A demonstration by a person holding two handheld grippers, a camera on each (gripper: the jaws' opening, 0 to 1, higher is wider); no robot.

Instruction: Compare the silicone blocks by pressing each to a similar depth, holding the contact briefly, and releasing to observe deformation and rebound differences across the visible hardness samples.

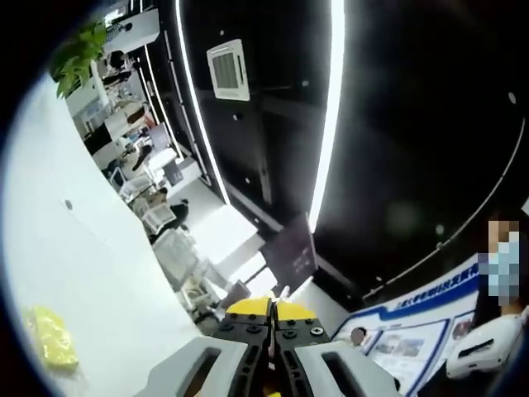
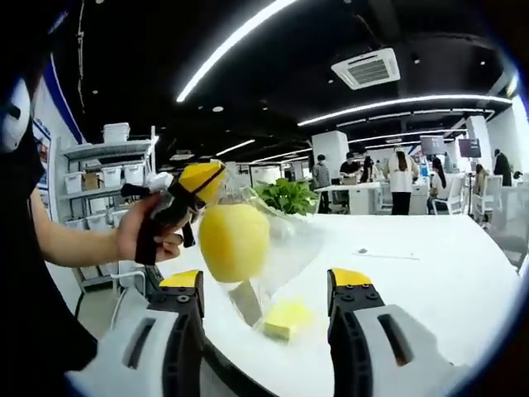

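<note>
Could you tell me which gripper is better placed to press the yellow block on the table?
Right: the right gripper, jaws open, frames the yellow block on the table; the left gripper is raised, holding a clear bag.

A rounded yellow silicone block [image 2: 234, 240] hangs aloft in clear wrapping; a small yellow square block [image 2: 286, 318] (flat) lies on the white table [image 2: 430, 273].
</note>
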